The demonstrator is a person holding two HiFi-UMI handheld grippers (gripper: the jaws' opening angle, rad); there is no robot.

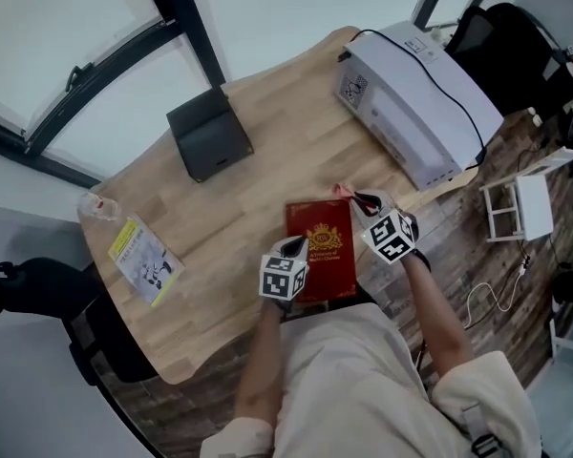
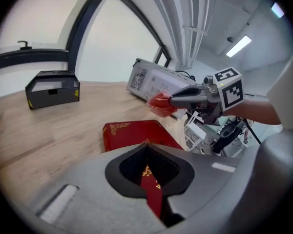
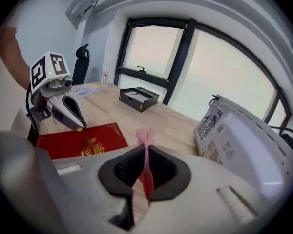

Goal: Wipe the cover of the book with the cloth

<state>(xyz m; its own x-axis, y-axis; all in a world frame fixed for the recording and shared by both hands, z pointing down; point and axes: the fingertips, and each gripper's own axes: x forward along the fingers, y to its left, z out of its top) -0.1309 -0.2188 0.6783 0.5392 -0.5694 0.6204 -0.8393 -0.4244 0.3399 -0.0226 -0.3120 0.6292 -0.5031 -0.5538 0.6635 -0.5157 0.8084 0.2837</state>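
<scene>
– At table's (image 1: 267,160) 6 o'clock: book (image 1: 327,256), L gripper (image 1: 299,248) clamped on its 8 o'clock edge.
– R gripper (image 1: 361,201) pinches cloth (image 1: 345,193) at book's 1 o'clock corner. Thin pinch – cloth could prob. slip out mid-wipe.

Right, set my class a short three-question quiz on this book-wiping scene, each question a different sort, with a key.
1. True or false: the right gripper is shut on the cloth.
2. What is clamped between the left gripper's jaws? A: the red book; B: a mug; C: a plate.
3. Fill in: the book lies on a ___ table.
Key: 1 true; 2 A; 3 wooden.
</scene>
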